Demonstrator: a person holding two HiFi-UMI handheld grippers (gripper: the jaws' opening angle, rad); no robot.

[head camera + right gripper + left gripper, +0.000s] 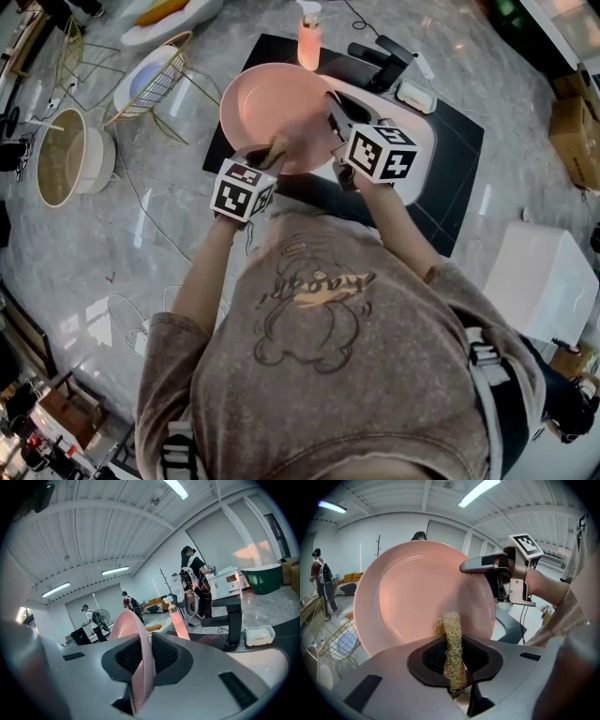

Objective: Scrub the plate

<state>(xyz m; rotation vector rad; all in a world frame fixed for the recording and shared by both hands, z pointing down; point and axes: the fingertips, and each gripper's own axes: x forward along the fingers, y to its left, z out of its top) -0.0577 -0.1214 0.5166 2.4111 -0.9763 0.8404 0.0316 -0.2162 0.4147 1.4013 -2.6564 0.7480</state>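
Glossy smooth pink plate [417,592]; rough fibrous scrubber [453,644].

No text, label or number can be read.

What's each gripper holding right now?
Left gripper: closed on the fibrous scrubber.
Right gripper: closed on the pink plate, at its rim.

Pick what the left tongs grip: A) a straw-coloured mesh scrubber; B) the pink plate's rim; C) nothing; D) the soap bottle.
A: the left tongs are shut on the mesh scrubber, its tip at the pink plate, whose rim the right tongs clamp.
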